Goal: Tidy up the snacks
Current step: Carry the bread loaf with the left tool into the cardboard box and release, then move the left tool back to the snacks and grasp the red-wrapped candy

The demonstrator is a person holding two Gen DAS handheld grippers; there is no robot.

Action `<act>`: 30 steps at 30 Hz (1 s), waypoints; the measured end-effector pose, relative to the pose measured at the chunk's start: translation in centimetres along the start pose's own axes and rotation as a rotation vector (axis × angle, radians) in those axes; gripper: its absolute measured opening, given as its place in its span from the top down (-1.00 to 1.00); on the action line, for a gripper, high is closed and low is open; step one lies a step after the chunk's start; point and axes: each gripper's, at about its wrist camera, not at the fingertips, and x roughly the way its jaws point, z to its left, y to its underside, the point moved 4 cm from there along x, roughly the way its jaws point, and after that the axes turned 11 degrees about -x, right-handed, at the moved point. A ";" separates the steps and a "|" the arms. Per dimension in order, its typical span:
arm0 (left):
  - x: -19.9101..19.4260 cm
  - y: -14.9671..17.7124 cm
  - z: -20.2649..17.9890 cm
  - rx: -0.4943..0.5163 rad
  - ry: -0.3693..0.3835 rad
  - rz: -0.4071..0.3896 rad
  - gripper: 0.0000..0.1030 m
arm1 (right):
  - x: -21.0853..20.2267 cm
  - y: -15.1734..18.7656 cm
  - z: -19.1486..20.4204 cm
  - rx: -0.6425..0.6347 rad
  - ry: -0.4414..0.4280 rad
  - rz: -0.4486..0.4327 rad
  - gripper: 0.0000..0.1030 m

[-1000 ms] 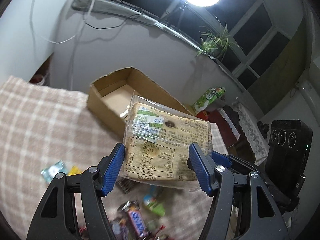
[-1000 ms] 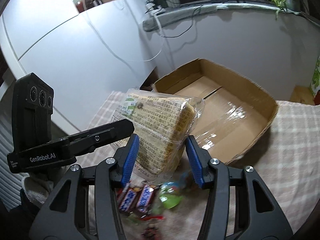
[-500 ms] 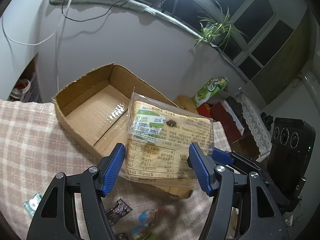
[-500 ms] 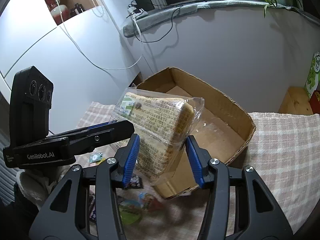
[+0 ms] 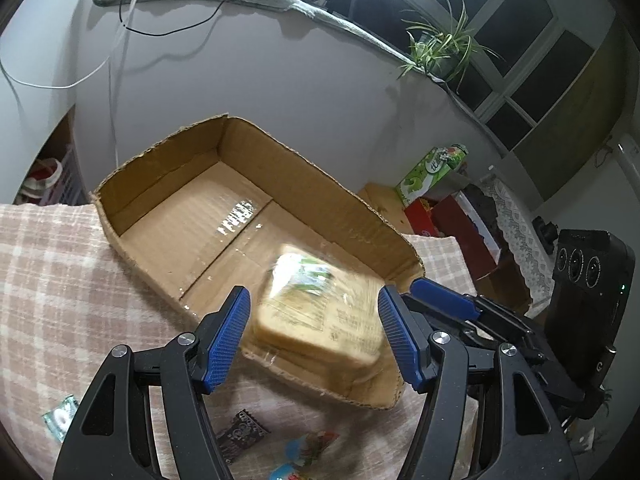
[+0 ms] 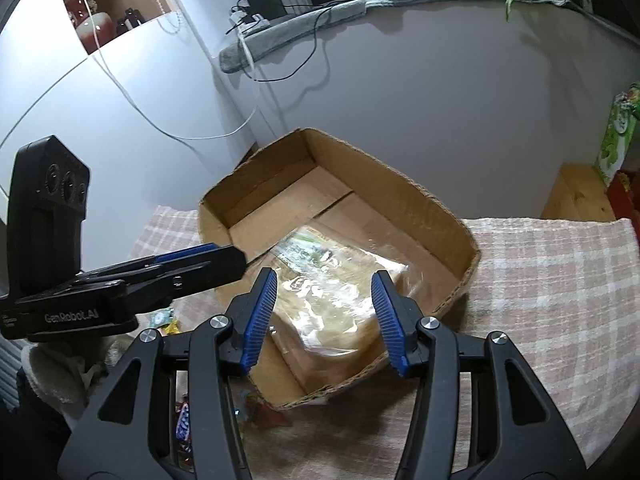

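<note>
A clear-wrapped bread pack (image 5: 320,320) lies blurred inside the open cardboard box (image 5: 224,148), at its near right end; it also shows in the right wrist view (image 6: 332,300) inside the box (image 6: 420,204). My left gripper (image 5: 314,338) is open and empty just above the box's near wall. My right gripper (image 6: 324,318) is open and empty above the pack. Each gripper shows in the other's view, the right one (image 5: 444,300) and the left one (image 6: 192,256).
The box stands on a checked cloth (image 5: 52,280). Loose small snacks lie on the cloth in front of the box (image 5: 240,436), (image 6: 182,424). A white wall with cables is behind. A green carton (image 5: 432,170) and red boxes stand to the right.
Both grippers opened and let the bread pack go. It dropped from between the fingers into the box. Both grippers moved forward over the box.
</note>
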 end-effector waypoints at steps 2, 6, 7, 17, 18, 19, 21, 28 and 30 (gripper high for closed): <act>-0.1 0.0 0.1 -0.002 -0.001 -0.001 -0.26 | 0.0 0.0 -0.1 0.000 0.001 -0.002 -0.05; -0.4 -0.1 0.1 -0.002 0.003 -0.006 -0.26 | -0.2 0.2 -0.1 0.003 0.006 -0.003 -0.06; -0.5 -0.1 0.0 0.000 0.002 -0.009 -0.26 | -0.3 0.2 0.0 0.003 0.006 -0.003 -0.06; -4.0 0.4 -0.4 0.024 0.000 -0.065 -0.26 | -2.3 0.5 1.3 -0.025 0.018 -0.018 -0.25; -4.5 0.6 -0.3 0.027 -0.002 -0.071 -0.26 | -2.7 0.6 1.7 -0.035 0.018 -0.021 -0.28; -5.1 0.8 -0.1 0.029 -0.007 -0.079 -0.26 | -2.9 0.7 2.0 -0.045 0.018 -0.022 -0.30; -6.1 1.2 0.3 0.029 -0.014 -0.090 -0.26 | -3.5 1.1 2.7 -0.069 0.024 -0.021 -0.30; -10.0 3.3 2.1 0.035 -0.049 -0.136 -0.26 | -5.4 3.4 5.3 -0.118 0.029 -0.007 -0.42; -11.0 4.0 2.8 0.029 -0.055 -0.144 -0.26 | -5.9 4.1 6.0 -0.132 0.029 -0.001 -0.49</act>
